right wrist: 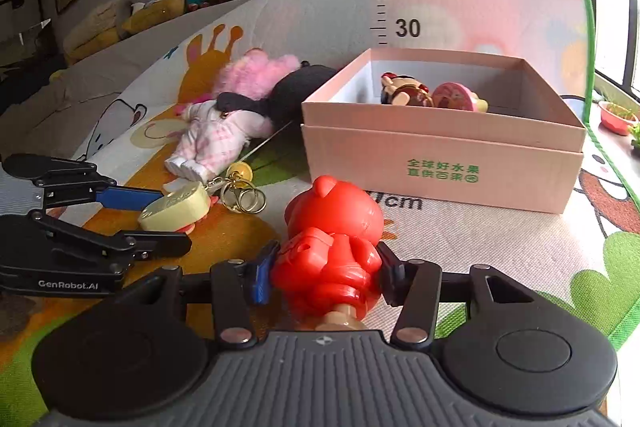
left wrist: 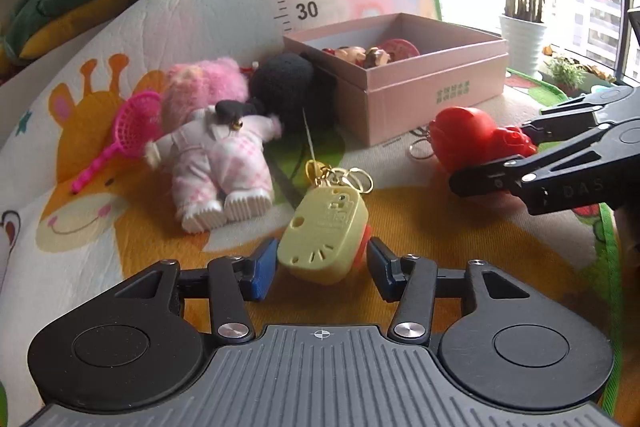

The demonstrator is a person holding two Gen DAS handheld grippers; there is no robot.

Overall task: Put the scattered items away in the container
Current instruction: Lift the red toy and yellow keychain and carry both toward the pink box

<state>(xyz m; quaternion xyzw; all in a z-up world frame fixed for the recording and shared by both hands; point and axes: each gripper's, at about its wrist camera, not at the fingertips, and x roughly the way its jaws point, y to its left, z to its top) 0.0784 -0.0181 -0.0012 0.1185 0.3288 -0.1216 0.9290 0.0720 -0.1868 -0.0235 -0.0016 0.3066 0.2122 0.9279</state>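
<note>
My left tongs (left wrist: 322,269) straddle the pale yellow keychain toy (left wrist: 324,239), their blue pads just beside its two sides with slim gaps showing, so they stand open around it and it lies on the play mat (left wrist: 420,227); its gold rings (left wrist: 356,179) trail off its far end. My right tongs (right wrist: 326,269) are closed on the red bear figure (right wrist: 332,239), pads pressed on its body, its head pointing toward the far box and a tan knob at its near end.

From the left wrist I see, at far left, a pink toy net (left wrist: 132,125), then the doll in pink checked pyjamas (left wrist: 216,163) lying face down, a pink fluffy toy (left wrist: 208,87) and a black fuzzy ball (left wrist: 286,83) behind it, and the pink cardboard box (left wrist: 420,107) at far right; the green print on that box is too small to read there. The right wrist view shows the box front (right wrist: 440,171) plainly, with two lines of green Chinese characters, and small figures (right wrist: 404,93) inside at its far side; it also shows "GenRobot.AI" on my left tongs, whereas the left view shows only "DAS" on the right ones. The mat's printed ruler reads 30 and 40, with "cm" near the box.
</note>
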